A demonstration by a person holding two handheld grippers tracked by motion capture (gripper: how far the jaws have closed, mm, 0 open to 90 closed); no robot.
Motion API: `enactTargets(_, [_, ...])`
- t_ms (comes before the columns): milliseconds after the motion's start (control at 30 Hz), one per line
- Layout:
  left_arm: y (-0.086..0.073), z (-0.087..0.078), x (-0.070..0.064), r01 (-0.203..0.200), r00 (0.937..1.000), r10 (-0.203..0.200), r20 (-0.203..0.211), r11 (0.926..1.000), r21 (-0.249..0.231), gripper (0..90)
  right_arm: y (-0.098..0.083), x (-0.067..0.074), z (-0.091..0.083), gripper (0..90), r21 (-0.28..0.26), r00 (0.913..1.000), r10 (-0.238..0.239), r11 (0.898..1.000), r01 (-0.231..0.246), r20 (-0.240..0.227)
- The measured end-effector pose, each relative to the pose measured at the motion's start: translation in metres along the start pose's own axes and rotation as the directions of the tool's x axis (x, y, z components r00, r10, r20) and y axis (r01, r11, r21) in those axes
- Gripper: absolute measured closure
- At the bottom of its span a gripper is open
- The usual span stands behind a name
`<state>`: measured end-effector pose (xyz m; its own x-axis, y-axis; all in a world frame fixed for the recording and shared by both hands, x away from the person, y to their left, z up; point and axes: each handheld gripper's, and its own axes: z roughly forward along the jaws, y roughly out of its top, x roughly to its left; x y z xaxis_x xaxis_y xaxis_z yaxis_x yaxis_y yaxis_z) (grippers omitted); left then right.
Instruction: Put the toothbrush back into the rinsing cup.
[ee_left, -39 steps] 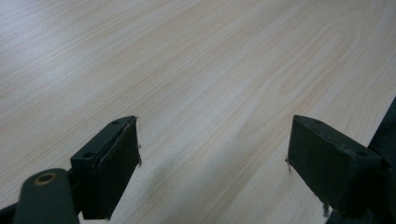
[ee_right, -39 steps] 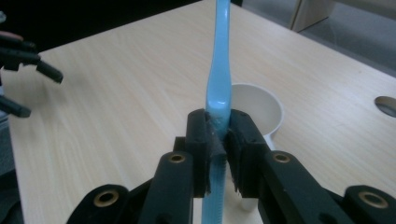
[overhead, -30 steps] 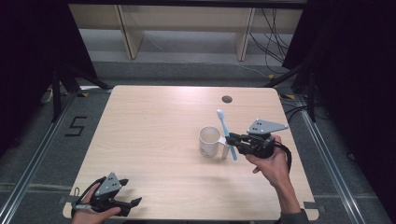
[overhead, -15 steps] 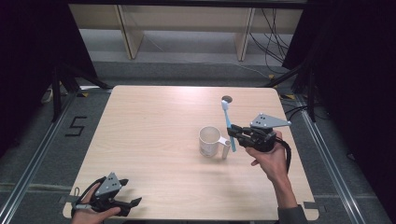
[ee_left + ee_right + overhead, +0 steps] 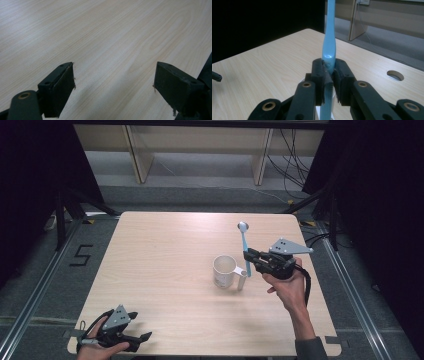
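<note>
My right gripper (image 5: 248, 256) is shut on the blue handle of a spoon (image 5: 244, 245), which stands nearly upright with its silver bowl at the top. In the right gripper view the handle (image 5: 329, 45) rises from between the pressed jaws of that gripper (image 5: 329, 75). A white mug (image 5: 225, 270) stands on the table just left of the spoon's lower end, its handle toward the gripper. My left gripper (image 5: 142, 337) rests at the table's near left corner; its jaws (image 5: 113, 82) stand open over bare wood with nothing between them.
The light wooden table (image 5: 165, 250) has a round cable hole (image 5: 395, 75) near its far edge. Shelving and cables lie on the floor beyond. Dark curtains flank both sides.
The right gripper has carried the spoon a little higher and farther from the person, beside the mug; its bowl now lies over the cable hole in the high view. The left gripper has stayed put.
</note>
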<state>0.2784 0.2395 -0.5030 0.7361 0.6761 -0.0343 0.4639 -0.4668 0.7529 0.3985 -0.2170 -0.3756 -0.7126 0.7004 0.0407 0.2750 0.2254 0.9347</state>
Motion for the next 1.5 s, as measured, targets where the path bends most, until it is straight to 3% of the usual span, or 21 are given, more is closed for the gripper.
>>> enactTargets(33, [0.000,0.000,0.000,0.000,1.0000,0.000,-0.001,1.0000,-0.001,16.0,0.000,-0.001,0.002,79.5,-0.023,0.9998,-0.018,1.000,0.018,0.006])
enactTargets(67, [0.000,0.000,0.000,0.001,1.0000,-0.001,-0.001,1.0000,0.000,16.0,-0.001,0.001,0.003,79.5,-0.015,1.0000,0.001,1.000,-0.001,-0.003])
enactTargets(100, [0.000,0.000,0.000,0.000,1.0000,0.000,-0.001,1.0000,0.000,16.0,-0.001,0.000,0.005,79.5,-0.018,0.9999,-0.015,1.000,0.015,0.000])
enactTargets(233, [0.000,0.000,0.000,0.000,1.0000,0.000,-0.001,1.0000,-0.001,16.0,-0.003,0.000,0.011,79.5,-0.014,1.0000,0.007,1.000,-0.007,0.001])
enactTargets(367, [0.000,0.000,0.000,-0.001,1.0000,0.001,-0.001,1.0000,0.000,16.1,-0.004,-0.002,0.015,79.5,-0.020,0.9999,-0.011,1.000,0.011,0.003])
enactTargets(467, [0.000,0.000,0.000,0.000,1.0000,0.000,0.000,1.0000,-0.001,16.1,-0.004,-0.002,0.017,79.5,-0.023,1.0000,0.004,1.000,-0.004,0.006])
enactTargets(600, [0.000,0.000,0.000,0.000,1.0000,0.000,0.000,1.0000,-0.001,16.1,-0.005,-0.004,0.020,79.5,-0.019,0.9998,0.010,1.000,-0.010,-0.015])
enactTargets(667, [0.000,0.000,0.000,0.000,1.0000,0.000,-0.001,1.0000,-0.003,16.0,-0.007,-0.005,0.021,79.5,-0.035,1.0000,0.000,0.999,0.000,0.006])
enactTargets(767, [0.000,0.000,0.000,0.001,1.0000,-0.001,-0.001,1.0000,-0.002,16.1,-0.010,-0.006,0.023,79.5,-0.032,0.9999,-0.012,0.999,0.013,0.008])
enactTargets(800, [0.000,0.000,0.000,0.000,1.0000,0.000,-0.001,1.0000,-0.002,16.1,-0.011,-0.004,0.023,79.5,-0.023,0.9998,0.015,1.000,-0.015,0.013])
enactTargets(833, [0.000,0.000,0.000,0.001,1.0000,-0.001,0.000,1.0000,-0.003,16.1,-0.011,-0.006,0.024,79.5,-0.014,1.0000,-0.004,1.000,0.004,0.005])
enactTargets(967, [0.000,0.000,0.000,0.002,1.0000,-0.002,-0.001,1.0000,-0.006,16.1,-0.015,-0.006,0.026,79.5,-0.022,0.9998,0.015,1.000,-0.015,0.012])
enactTargets(1500, [0.000,-0.001,0.000,0.002,1.0000,-0.002,-0.001,1.0000,-0.005,16.1,-0.027,-0.007,0.023,79.4,0.004,1.0000,-0.001,1.000,0.001,0.002])
